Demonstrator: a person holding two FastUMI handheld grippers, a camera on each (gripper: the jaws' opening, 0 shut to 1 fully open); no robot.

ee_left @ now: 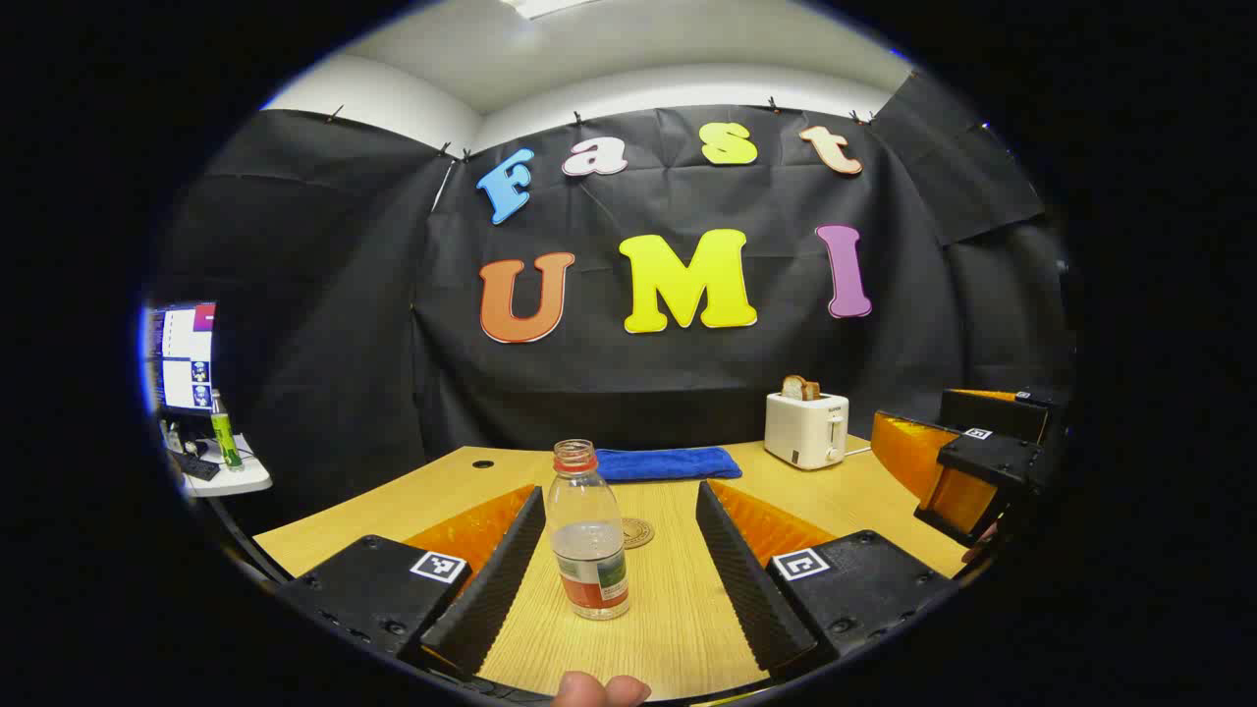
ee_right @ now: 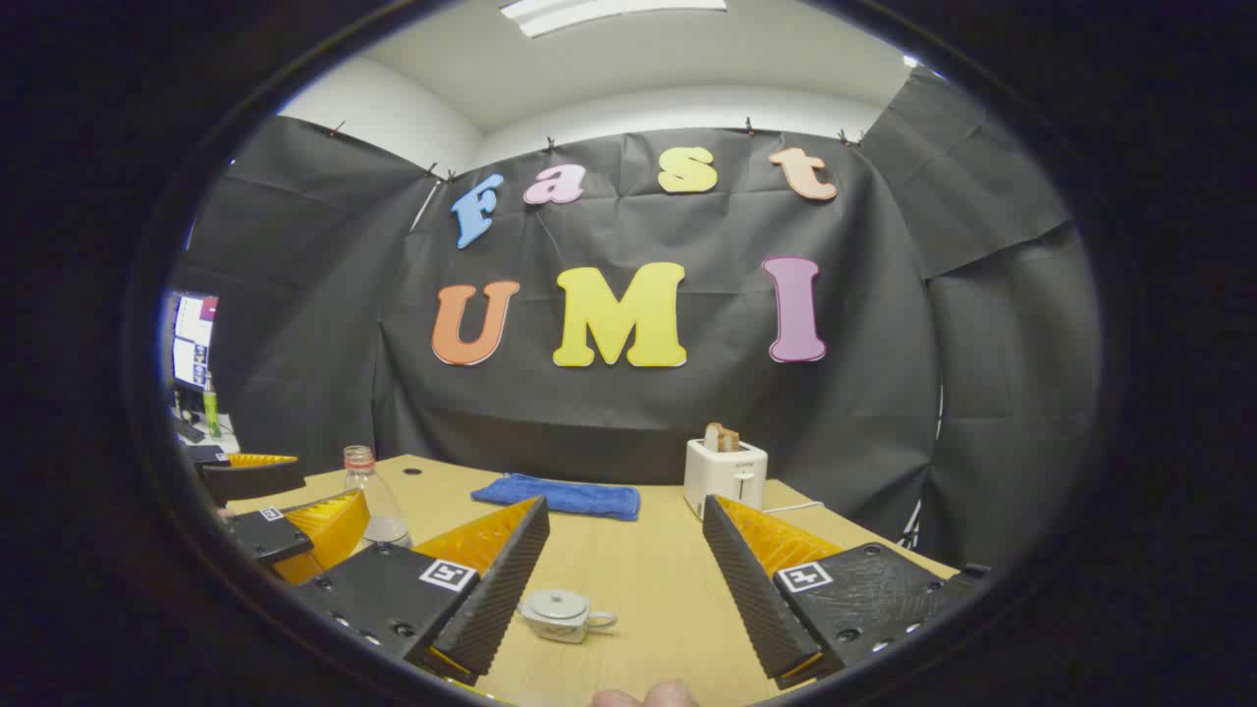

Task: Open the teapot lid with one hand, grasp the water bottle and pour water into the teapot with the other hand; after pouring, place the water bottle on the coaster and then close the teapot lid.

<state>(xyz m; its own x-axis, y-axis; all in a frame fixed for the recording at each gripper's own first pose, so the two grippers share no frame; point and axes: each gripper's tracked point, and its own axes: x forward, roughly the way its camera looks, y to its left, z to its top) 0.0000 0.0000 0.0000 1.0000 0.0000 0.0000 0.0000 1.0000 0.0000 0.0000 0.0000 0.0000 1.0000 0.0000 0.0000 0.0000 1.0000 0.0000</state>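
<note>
While level, left gripper straddles bottle.

Both low, wallward; shared table, toaster.

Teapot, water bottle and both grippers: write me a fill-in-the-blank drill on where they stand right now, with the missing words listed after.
1. The teapot sits on the table with its lid ____.
2. The water bottle stands upright between the open fingers of the ____ gripper.
3. Just behind the water bottle lies the round ____, with nothing on it.
4. Bread sticks up from the white ____ behind the blue towel.

Missing words: on; left; coaster; toaster
</note>
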